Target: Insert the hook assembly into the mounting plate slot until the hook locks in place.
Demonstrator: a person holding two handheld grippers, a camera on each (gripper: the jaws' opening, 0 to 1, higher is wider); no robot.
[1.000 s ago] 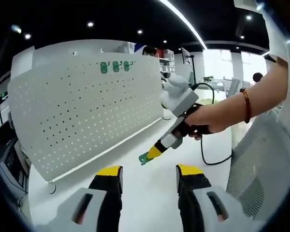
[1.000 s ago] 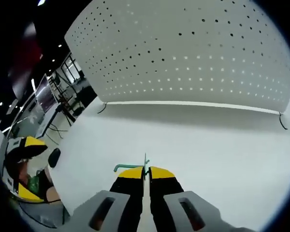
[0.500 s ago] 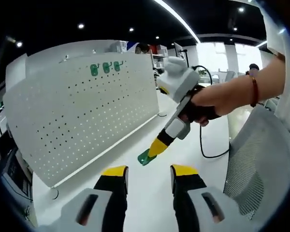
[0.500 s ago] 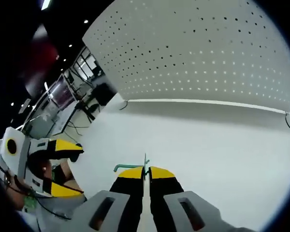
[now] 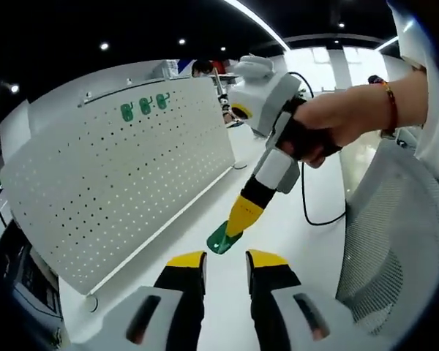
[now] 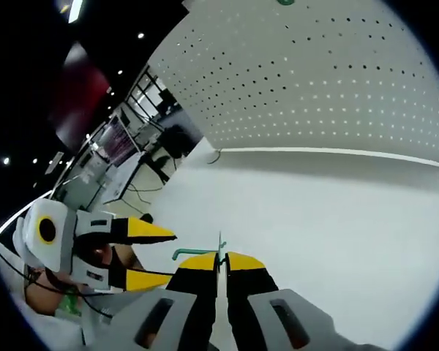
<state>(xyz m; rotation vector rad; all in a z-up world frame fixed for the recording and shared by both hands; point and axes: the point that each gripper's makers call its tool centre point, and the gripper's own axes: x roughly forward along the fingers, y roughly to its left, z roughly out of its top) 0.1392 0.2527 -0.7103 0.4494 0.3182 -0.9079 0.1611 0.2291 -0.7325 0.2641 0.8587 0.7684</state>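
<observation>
A white pegboard mounting plate stands upright on the white table, and three green hooks hang near its top edge. My right gripper, held by a hand, reaches in from the right, shut on a green hook assembly. The assembly hangs just above my left gripper, which is open with nothing between its yellow tips. In the right gripper view, my right gripper is shut on the teal hook. The left gripper shows at the left, and the pegboard stands ahead.
At the right stands a white mesh chair. Behind the right gripper a black cable trails over the table. Bare table top lies in front of the pegboard. Desks and monitors stand far off at the left.
The right gripper has brought the hook assembly closer to the left gripper's tips. The left jaws have narrowed. The left gripper has come into the right gripper view from the left.
</observation>
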